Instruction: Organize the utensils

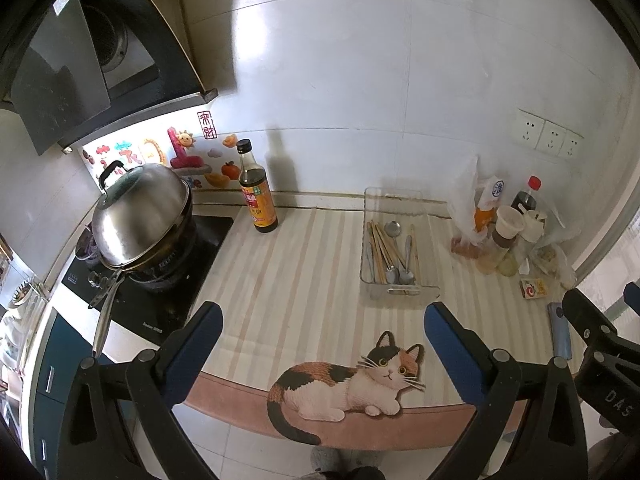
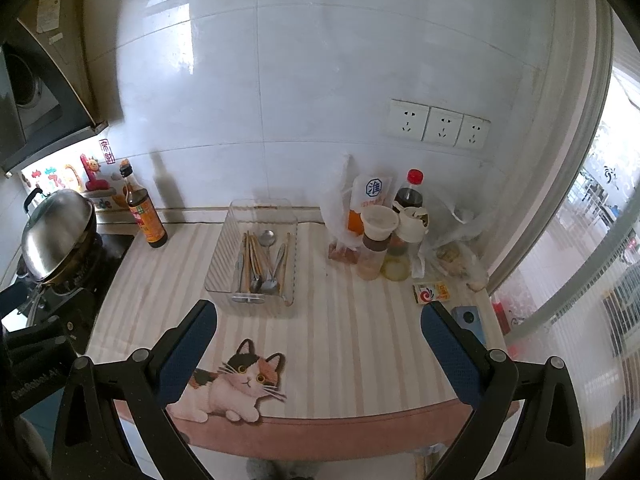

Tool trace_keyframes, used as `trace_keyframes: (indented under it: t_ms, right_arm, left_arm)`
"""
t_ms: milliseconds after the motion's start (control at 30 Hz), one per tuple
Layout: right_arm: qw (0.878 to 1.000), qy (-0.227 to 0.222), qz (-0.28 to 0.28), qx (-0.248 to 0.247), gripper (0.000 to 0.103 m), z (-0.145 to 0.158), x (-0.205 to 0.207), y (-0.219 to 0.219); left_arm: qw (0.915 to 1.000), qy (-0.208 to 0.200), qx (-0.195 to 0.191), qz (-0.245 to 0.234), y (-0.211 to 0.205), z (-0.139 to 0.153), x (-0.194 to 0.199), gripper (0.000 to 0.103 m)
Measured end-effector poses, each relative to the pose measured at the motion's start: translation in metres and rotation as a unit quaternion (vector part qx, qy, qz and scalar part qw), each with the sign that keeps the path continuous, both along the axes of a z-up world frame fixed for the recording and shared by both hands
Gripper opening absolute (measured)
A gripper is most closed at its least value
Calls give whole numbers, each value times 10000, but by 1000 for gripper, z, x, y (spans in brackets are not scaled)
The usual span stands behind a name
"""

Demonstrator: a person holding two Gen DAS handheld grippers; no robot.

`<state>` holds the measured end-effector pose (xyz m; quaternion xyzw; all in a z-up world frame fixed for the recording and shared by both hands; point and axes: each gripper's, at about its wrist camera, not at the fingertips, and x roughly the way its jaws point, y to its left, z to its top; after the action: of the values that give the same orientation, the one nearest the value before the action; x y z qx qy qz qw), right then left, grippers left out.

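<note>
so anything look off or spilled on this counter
Nothing spilled or damaged. The chopsticks and spoons lie mixed and crossing in the clear tray, unsorted. The bags and bottles at the right are crowded but upright.

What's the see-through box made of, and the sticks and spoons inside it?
The box looks like clear plastic: the striped mat shows through its walls. The chopsticks seem wooden or bamboo, being tan and dull. The spoons look like polished metal, grey and shiny.
</note>
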<state>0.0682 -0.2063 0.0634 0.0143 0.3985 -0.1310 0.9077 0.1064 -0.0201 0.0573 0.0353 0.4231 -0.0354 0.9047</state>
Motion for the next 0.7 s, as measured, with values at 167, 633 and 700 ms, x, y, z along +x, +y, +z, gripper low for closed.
trace_keyframes:
  t_ms: [167, 633, 700]
  right_arm:
    - [10000, 7, 22, -7, 103, -1, 1, -1]
    - [10000, 16, 26, 8, 103, -3, 2, -4]
    - [10000, 22, -22, 32, 103, -4, 0, -5]
  left_arm:
    - [10000, 8, 1, 2, -1, 1, 0, 103]
    - [10000, 15, 14, -96, -5, 2, -2, 103]
    - [10000, 16, 31, -85, -6, 2, -2, 103]
